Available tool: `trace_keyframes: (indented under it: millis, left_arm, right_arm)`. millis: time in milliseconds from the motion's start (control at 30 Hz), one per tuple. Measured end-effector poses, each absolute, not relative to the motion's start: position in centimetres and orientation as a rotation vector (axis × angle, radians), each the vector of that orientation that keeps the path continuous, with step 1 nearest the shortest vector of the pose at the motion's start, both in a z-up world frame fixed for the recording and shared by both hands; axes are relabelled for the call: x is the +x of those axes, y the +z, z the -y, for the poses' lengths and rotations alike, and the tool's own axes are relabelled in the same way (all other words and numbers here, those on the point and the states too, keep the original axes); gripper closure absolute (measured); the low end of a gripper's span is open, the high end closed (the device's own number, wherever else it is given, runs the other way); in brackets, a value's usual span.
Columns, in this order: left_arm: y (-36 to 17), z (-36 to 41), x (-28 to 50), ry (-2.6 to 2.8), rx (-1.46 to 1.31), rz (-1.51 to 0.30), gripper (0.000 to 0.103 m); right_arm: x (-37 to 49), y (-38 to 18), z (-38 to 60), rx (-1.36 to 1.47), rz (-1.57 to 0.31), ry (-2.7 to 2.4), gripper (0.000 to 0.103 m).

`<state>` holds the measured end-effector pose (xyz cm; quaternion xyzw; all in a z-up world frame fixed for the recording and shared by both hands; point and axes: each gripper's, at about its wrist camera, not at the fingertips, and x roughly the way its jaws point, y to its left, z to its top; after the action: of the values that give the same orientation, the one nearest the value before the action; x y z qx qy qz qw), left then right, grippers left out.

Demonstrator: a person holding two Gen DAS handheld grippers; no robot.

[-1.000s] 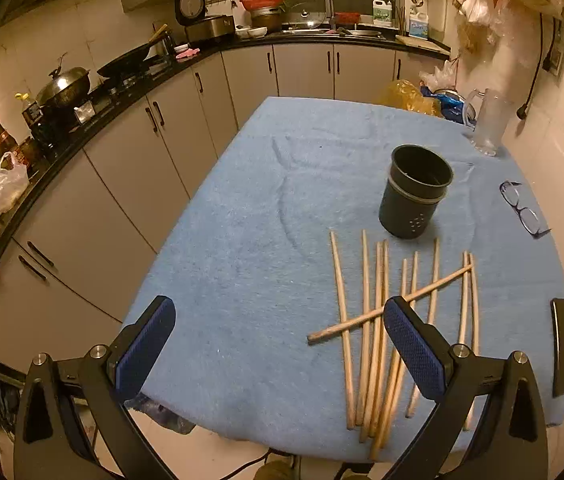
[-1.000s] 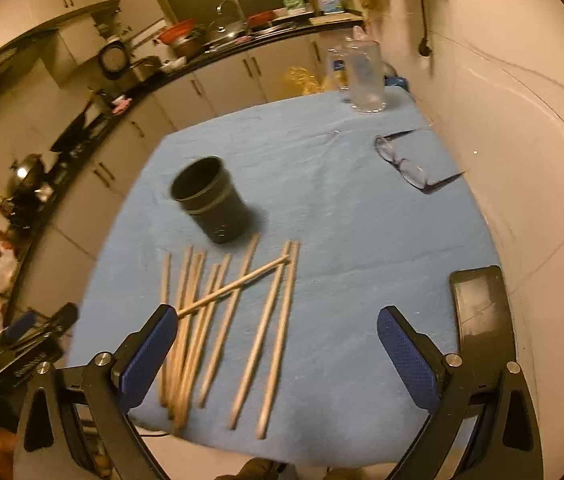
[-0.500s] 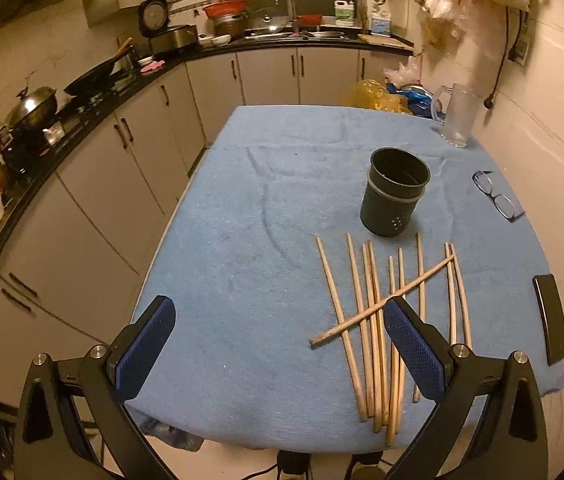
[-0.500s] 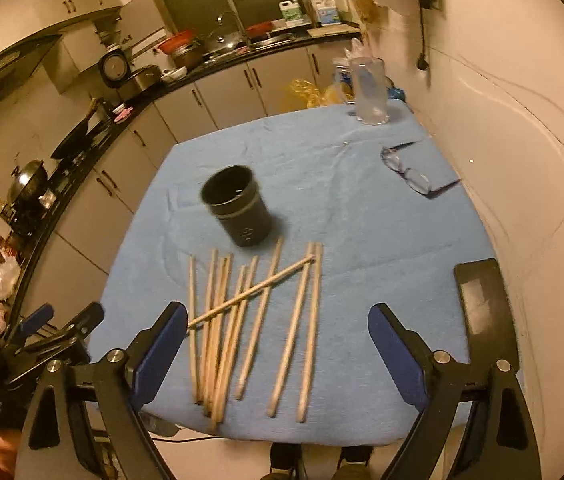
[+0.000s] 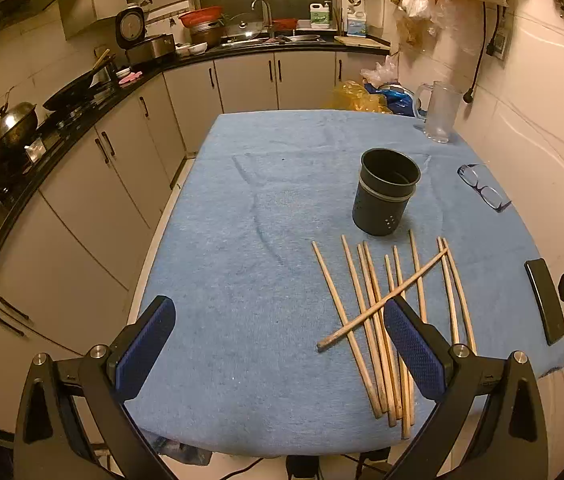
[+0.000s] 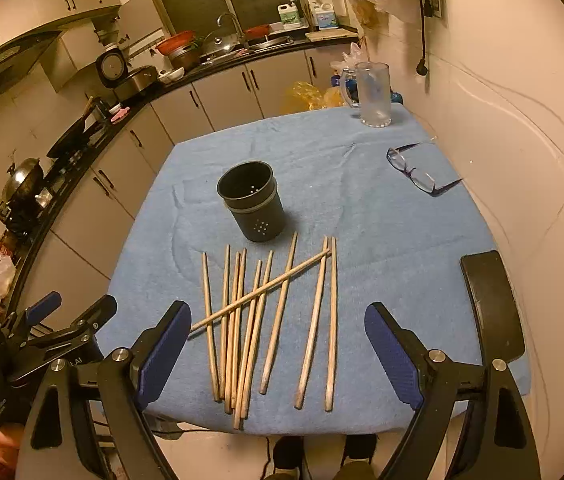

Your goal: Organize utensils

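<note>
Table [image 5: 242,280] under its blue cloth fills more of both views than a second ago: both cameras have pulled back and levelled, and nothing on the cloth has shifted. Black holder [image 6: 252,200] stands upright and empty behind the chopsticks [image 6: 242,320], which lie loose in a rough fan near the front edge, one crossing diagonally over the rest. Left gripper [image 5: 278,352] and right gripper [image 6: 278,352] both hang above that edge, jaws spread wide, gripping nothing. Sorting has likely not begun; the crossing stick looks the easiest first pick.
</note>
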<state>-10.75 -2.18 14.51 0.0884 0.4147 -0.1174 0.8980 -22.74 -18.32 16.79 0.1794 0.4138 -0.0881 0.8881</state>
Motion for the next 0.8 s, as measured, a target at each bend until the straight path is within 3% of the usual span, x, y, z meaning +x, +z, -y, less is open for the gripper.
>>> trace_keyframes:
  millis: [800]
  left_arm:
    - [14.25, 2.63, -10.27, -0.291, 0.199, -0.865, 0.0]
  right_arm:
    - [-23.13, 16.12, 18.07, 0.393, -0.88, -0.22, 0.012]
